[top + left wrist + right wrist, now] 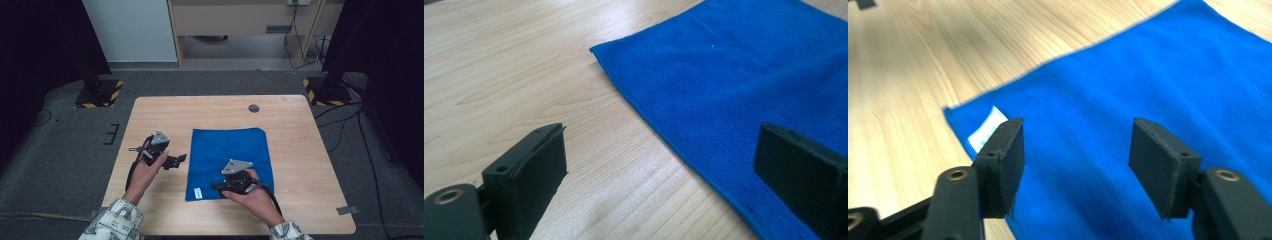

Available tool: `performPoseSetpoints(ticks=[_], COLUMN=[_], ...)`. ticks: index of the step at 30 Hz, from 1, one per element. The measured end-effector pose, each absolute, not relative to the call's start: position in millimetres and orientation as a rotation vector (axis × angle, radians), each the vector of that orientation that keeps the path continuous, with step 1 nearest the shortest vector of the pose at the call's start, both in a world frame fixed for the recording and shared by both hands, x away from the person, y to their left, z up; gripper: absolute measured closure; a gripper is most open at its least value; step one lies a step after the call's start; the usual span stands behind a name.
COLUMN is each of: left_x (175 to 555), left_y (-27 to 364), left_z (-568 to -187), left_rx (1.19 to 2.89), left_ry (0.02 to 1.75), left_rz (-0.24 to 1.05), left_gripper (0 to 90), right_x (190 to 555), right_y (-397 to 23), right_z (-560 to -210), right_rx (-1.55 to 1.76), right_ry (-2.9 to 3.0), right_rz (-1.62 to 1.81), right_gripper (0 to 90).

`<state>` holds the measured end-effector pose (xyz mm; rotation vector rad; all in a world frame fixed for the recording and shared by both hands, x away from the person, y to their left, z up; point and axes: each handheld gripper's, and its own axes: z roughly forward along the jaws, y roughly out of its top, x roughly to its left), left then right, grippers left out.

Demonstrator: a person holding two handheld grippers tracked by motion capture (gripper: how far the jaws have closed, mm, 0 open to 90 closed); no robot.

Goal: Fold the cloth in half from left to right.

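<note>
Blue cloth (231,162) flat at centre frame; right gripper (218,187), jaws parted and empty, over its lower-left corner by the tag (985,128); left gripper (181,159), agape, just left of its edge.

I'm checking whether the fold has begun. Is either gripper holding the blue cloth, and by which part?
Nothing is held. The left gripper stands open at the blue cloth's side edge, and the right gripper is open above its near corner by the white tag.
</note>
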<state>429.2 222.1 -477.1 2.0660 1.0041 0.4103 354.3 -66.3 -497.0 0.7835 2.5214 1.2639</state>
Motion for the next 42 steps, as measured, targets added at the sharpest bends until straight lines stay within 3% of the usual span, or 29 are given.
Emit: performPoseSetpoints(ticks=[5, 22, 26, 31, 35, 39, 42], left_x=[435.7, 446.9, 449.7, 454.4, 456.4, 458.1, 461.0], left_y=[220.6, 206.7, 202.7, 201.5, 201.1, 201.2, 203.4], left_z=[-473.9, -468.8, -470.0, -473.7, -476.8, -479.2, -480.5], left_rx=[2.039, 2.101, 2.107, 2.107, 2.116, 2.103, 2.097], left_ry=[1.029, 1.014, 1.013, 1.031, 1.033, 1.031, 1.040], left_rz=[0.405, 0.384, 0.381, 0.376, 0.355, 0.332, 0.345], left_gripper=[6.2, 6.5, 6.4, 6.5, 6.6, 6.8, 8.1], right_x=[350.7, 334.0, 331.7, 329.4, 329.3, 329.5, 330.1], right_y=[-47.9, -6.7, 1.9, 16.8, 28.9, 32.3, 30.2], right_z=[-497.2, -508.6, -513.5, -520.7, -527.8, -531.7, -530.4], right_rx=[0.762, 0.698, 0.692, 0.706, 0.689, 0.701, 0.702], right_ry=[2.552, 2.605, 2.621, 2.629, 2.635, 2.620, 2.606], right_rz=[1.261, 1.254, 1.237, 1.220, 1.169, 1.139, 1.122], right_gripper=[43.6, 69.0, 65.9, 48.8, 40.7, 42.1, 55.9])
